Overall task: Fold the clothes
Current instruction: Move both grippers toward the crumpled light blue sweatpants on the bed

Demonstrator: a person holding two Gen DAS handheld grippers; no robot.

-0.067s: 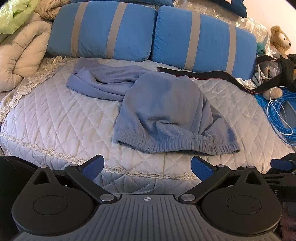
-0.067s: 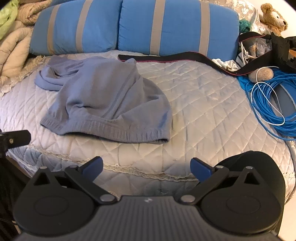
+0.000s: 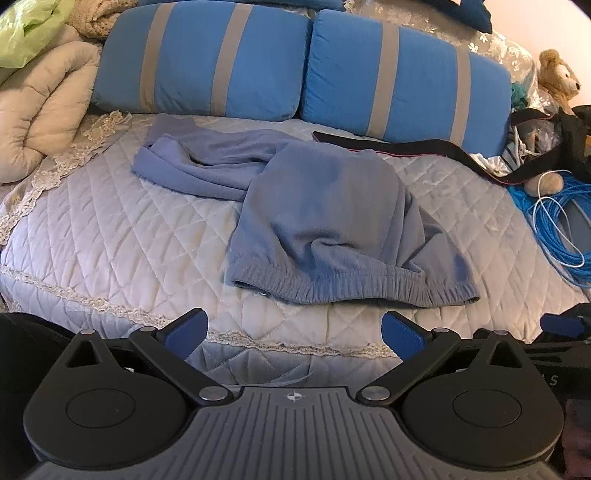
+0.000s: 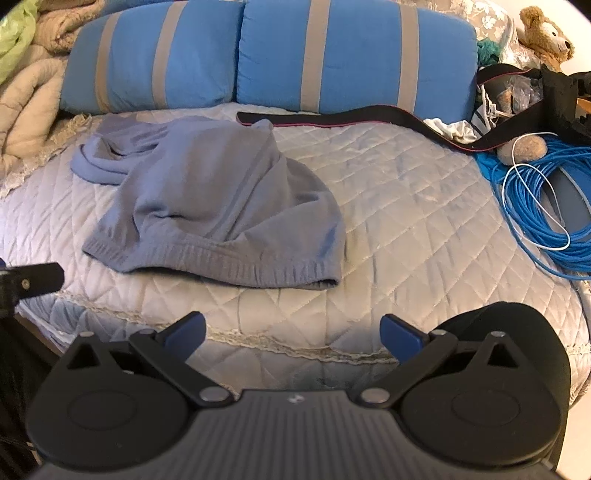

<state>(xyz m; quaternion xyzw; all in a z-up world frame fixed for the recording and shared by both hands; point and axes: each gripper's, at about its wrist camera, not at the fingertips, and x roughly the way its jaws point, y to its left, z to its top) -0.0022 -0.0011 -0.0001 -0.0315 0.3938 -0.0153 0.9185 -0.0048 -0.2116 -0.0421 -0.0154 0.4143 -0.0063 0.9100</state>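
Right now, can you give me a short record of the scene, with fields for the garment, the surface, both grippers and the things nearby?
garment: blue-grey sweatpants, crumpled, unfolded, waistband toward the cameras
surface: quilted bedspread
left gripper: open, empty, short of the waistband
right gripper: open, empty, near the bed edge
behind garment: two blue striped pillows
to the right: black strap, coiled blue cable, teddy bear
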